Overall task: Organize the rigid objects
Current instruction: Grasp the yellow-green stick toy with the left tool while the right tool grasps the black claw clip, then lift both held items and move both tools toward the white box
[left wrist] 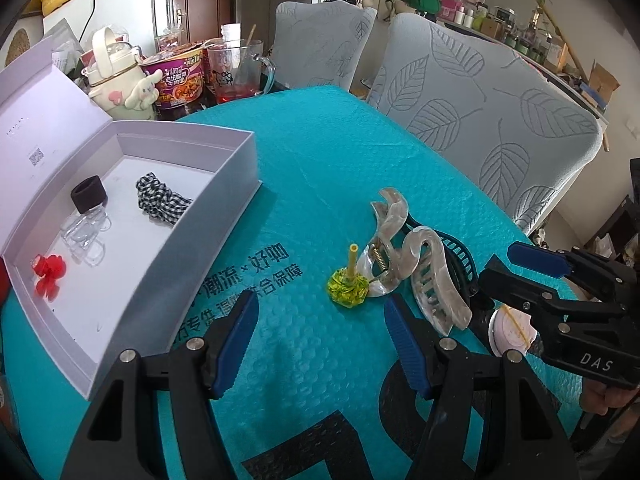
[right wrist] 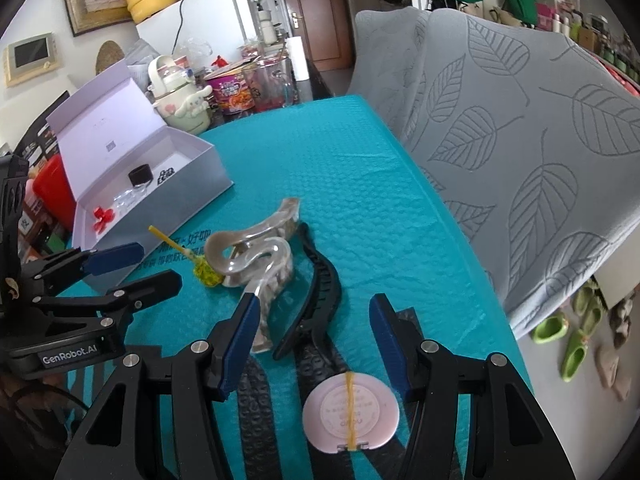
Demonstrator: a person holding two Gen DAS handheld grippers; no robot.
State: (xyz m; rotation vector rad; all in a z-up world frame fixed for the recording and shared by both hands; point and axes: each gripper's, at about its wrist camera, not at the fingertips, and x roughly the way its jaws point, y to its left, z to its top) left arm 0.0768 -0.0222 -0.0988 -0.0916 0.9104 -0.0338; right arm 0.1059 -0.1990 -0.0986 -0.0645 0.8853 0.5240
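Both hand-held grippers, left [left wrist: 320,336] and right [right wrist: 314,340], gape apart over the teal table [right wrist: 360,168], pink disc [right wrist: 351,410] at 6 o'clock, "GenRobot.AI" readable at 9.

Past the claw tips, two chairs [left wrist: 480,120] in grey leaf-patterned covers stand against the far edge of the table [left wrist: 340,152]. Farther off, left of them, a brown door [right wrist: 314,12] and a white fridge [right wrist: 208,16]; shelves [left wrist: 520,28] line the right wall.

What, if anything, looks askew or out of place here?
Nothing damaged or spilled. The marbled claw clip lies tipped against the yellow lollipop and over the black clip, all outside the open box.
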